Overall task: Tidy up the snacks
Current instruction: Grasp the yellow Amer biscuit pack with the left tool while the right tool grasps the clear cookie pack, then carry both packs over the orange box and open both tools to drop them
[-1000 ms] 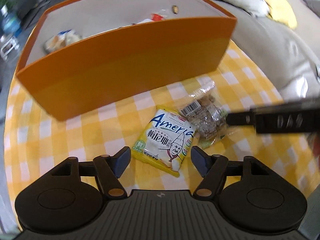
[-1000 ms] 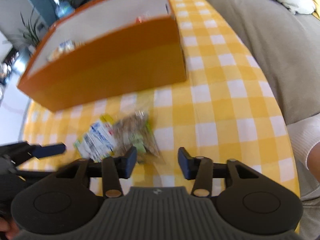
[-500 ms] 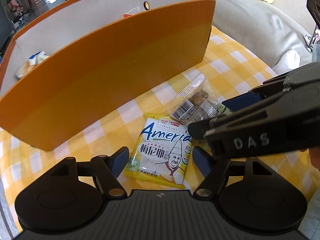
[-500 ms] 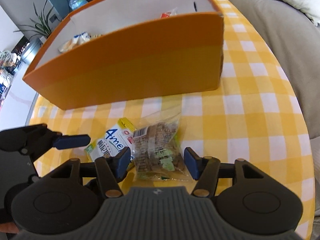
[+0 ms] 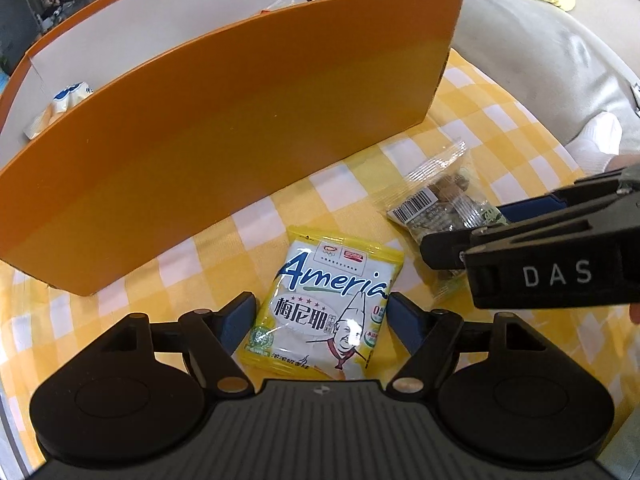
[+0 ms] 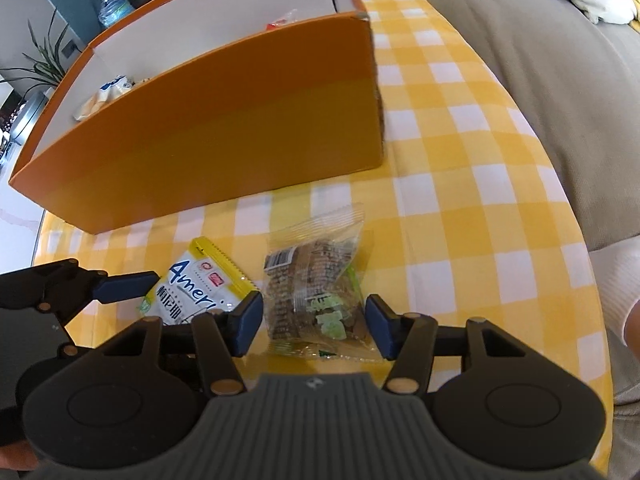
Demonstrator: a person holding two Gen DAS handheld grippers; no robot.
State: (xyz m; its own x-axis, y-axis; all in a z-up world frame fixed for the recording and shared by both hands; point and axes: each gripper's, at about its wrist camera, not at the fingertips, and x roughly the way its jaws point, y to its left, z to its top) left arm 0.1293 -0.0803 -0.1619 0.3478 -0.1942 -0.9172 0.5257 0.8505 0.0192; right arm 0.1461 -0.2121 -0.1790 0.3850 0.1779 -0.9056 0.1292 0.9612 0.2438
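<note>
A yellow and white "Ameria" snack packet (image 5: 328,300) lies flat on the yellow checked cloth, between the open fingers of my left gripper (image 5: 322,322). Beside it on the right lies a clear packet of brown biscuits (image 6: 316,300), between the open fingers of my right gripper (image 6: 314,326). The clear packet also shows in the left wrist view (image 5: 440,204), with the right gripper (image 5: 500,236) around it. The Ameria packet shows in the right wrist view (image 6: 196,292). Neither packet is lifted. The orange box (image 5: 224,136) stands just behind both packets.
The orange box (image 6: 224,128) holds a few snacks: a blue and white packet at its left end (image 6: 104,94) and a red-marked one near the right end (image 6: 280,20). A beige sofa (image 6: 540,60) runs along the table's right edge. The person's white sleeve (image 6: 616,280) is at the right.
Both grippers have moved forward and down toward the packets. Each packet now lies between an open pair of fingers. The packets have not moved.
</note>
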